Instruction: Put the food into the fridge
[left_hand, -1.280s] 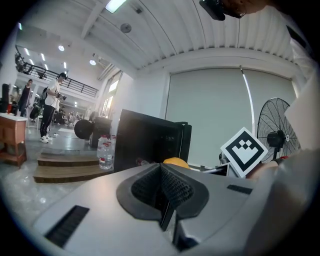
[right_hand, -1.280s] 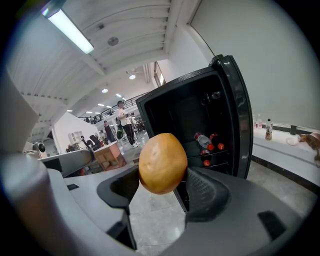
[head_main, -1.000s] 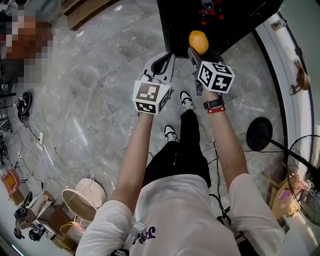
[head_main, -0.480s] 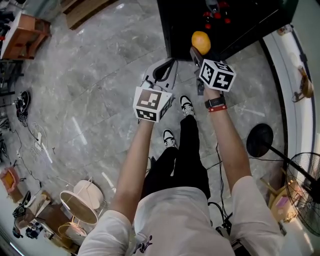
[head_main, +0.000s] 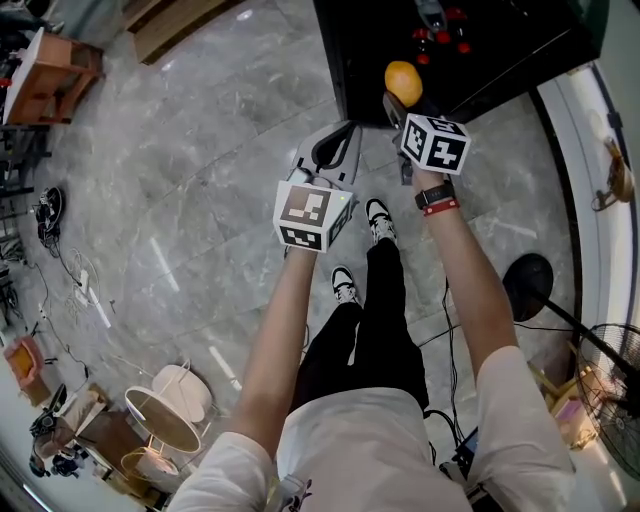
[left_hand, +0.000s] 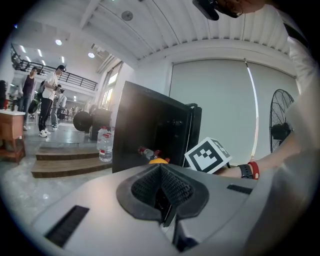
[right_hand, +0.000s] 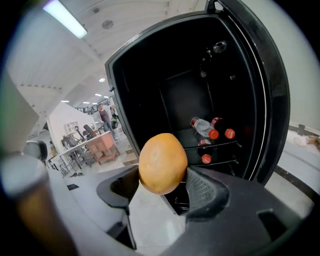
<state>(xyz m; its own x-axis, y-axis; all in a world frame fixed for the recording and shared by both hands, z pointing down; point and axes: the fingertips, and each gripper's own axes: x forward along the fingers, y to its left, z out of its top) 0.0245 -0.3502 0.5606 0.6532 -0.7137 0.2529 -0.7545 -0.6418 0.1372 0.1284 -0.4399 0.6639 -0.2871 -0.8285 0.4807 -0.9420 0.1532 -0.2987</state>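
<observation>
My right gripper (right_hand: 162, 184) is shut on an orange (right_hand: 162, 163), held just in front of the open black fridge (right_hand: 150, 75). In the head view the orange (head_main: 403, 82) sits at the tip of the right gripper (head_main: 398, 98), at the fridge's (head_main: 360, 50) lower edge. Inside, several red-capped bottles (right_hand: 205, 127) lie on a wire shelf. My left gripper (head_main: 335, 150) hangs to the left of the right one, over the floor, with its jaws closed together and nothing in them. From the left gripper view (left_hand: 161, 192) the fridge (left_hand: 150, 130) and the top of the orange (left_hand: 158, 161) show ahead.
Grey marble floor (head_main: 200, 150) lies around the person's legs. A standing fan (head_main: 600, 390) and its round base (head_main: 528, 280) are at the right. Wooden steps (left_hand: 70, 160) with water bottles (left_hand: 104, 145) stand left of the fridge. Baskets (head_main: 165, 410) and cables lie at lower left. People (left_hand: 50, 100) stand far off.
Both grippers have drifted slightly right and the person has stepped a little closer to the fridge. The orange stays gripped in the right gripper.
</observation>
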